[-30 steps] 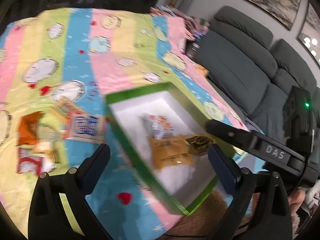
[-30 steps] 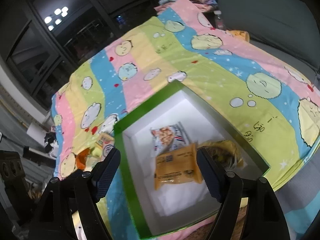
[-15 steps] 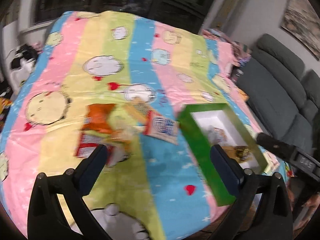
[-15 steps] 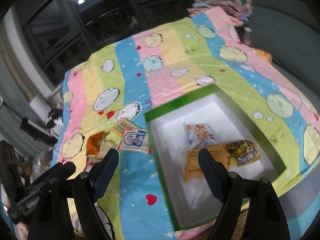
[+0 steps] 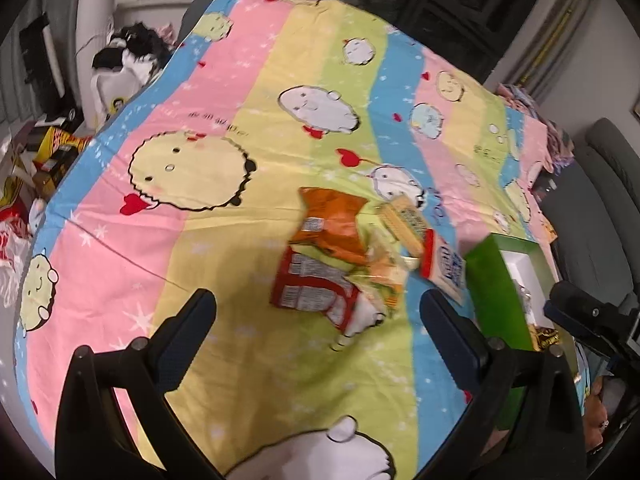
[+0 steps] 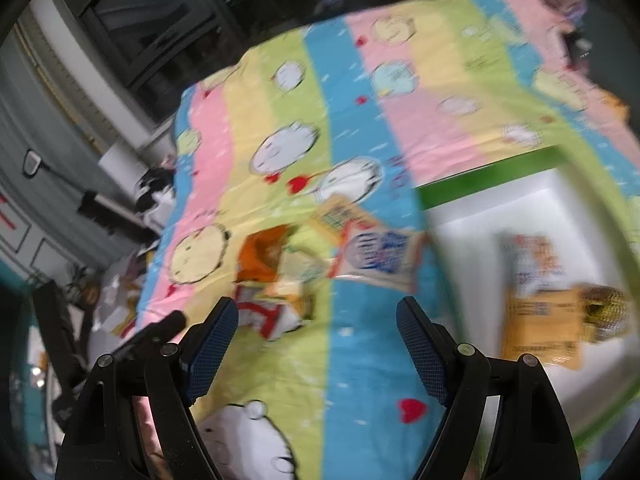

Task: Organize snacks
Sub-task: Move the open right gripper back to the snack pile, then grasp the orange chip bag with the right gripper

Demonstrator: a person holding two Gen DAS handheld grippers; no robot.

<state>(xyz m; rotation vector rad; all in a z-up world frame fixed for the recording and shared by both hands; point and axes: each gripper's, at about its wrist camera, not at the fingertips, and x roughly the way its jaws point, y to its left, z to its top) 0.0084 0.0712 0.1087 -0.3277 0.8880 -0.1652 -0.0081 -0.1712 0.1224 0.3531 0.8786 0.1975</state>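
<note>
Loose snacks lie in a pile on the striped cartoon cloth: an orange bag, a red packet, a white-and-blue packet and a tan cracker packet. My left gripper hangs open just short of the red packet, with nothing between its fingers. My right gripper is open and empty too, over the blue stripe between pile and box. The green box to the right holds a yellow packet, a dark gold packet and a white packet.
A grey sofa runs along the right side of the table. Bags and clutter lie on the floor past the cloth's left edge. Dark windows stand behind the far end. The right wrist view is blurred.
Both views have swung left from the green box toward the loose pile; the box now sits at the right edge. Both grippers stay open and empty.
</note>
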